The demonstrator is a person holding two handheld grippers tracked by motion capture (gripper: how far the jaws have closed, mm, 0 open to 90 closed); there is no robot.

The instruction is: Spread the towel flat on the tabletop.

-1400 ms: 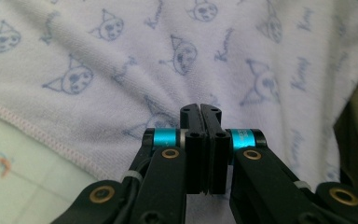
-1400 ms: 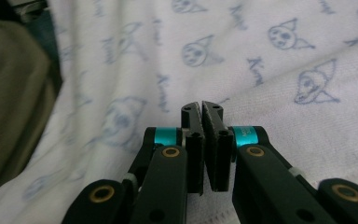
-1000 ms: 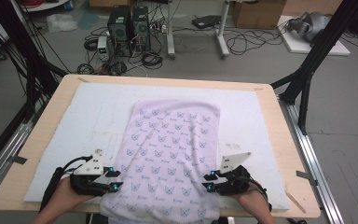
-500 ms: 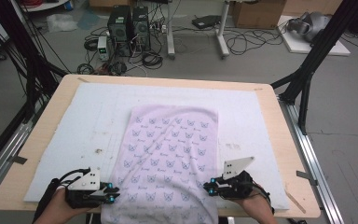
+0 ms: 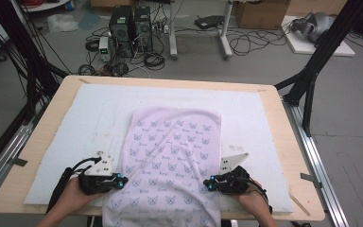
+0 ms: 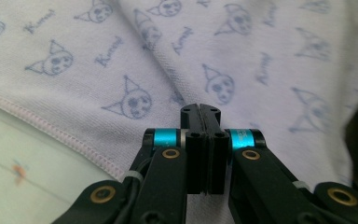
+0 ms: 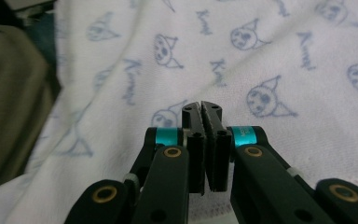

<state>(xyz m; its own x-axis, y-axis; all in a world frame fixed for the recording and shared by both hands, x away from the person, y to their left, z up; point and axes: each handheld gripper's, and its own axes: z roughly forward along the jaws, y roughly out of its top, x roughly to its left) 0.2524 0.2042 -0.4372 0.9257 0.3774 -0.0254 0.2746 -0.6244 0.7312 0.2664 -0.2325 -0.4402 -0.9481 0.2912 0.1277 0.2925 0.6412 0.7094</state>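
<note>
Both side edges of the towel are pinched by the closed left gripper and right gripper; it should be lifted evenly, kept taut.

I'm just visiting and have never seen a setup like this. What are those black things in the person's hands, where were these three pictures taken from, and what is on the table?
No robot arm here: a person holds a hand-held clamp tool in each hand. The high view looks down from above; the left gripper and the right gripper sit at the near edge of the table. The other two pictures come from cameras riding on each tool, looking along its black fingers. On a white pad lies a pale pink towel printed with little cartoon faces, its near end hanging over the edge. Both tools have just closed, each pinching a side edge of the towel.
</note>
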